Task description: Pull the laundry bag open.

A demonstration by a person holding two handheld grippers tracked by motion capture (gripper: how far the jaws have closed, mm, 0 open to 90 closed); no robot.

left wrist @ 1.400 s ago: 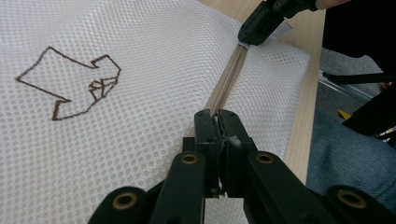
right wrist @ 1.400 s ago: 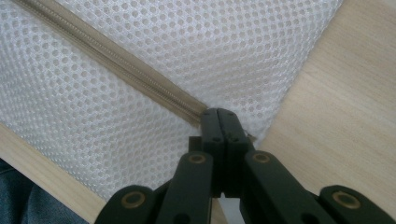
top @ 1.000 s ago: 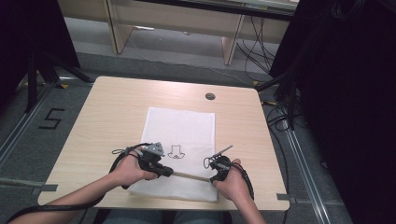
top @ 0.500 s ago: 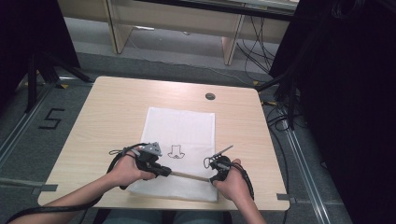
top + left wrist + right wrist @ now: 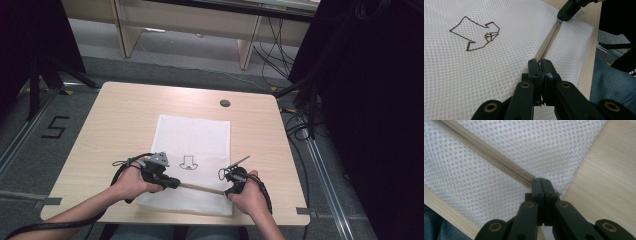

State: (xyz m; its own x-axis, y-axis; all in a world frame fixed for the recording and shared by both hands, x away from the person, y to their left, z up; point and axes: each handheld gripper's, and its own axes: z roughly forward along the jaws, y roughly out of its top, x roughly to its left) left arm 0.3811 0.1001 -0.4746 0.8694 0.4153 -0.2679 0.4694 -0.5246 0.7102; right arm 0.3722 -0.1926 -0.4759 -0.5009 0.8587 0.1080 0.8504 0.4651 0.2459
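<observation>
A white mesh laundry bag (image 5: 192,160) with a brown stitched outline figure (image 5: 188,162) lies flat on my pale wooden surface (image 5: 125,120), reaching from the middle of it down to the near edge. A beige zipper (image 5: 200,187) runs across the bag close to that near edge.

My left claw (image 5: 541,68) is pressed together on the zipper; in the left claw view something small and pale sits between the closed jaws, most likely the slider or its pull, but it is too squeezed in to make out properly. From above, my left hand (image 5: 131,182) and the claw's body cover that part of the bag.

My right claw (image 5: 543,185) is clamped on the zipper's end near the bag's right corner, right where the mesh meets bare wood. The jaws hide the very end of the tape, so I cannot tell whether they pinch fabric, tape or both. In the high view my right hand (image 5: 248,196) blocks that corner as well.

The zipper's teeth look joined between the two claws. My forearms are cut off by the bottom of the high view. A small dark round cap (image 5: 225,103) sits near the far edge.
</observation>
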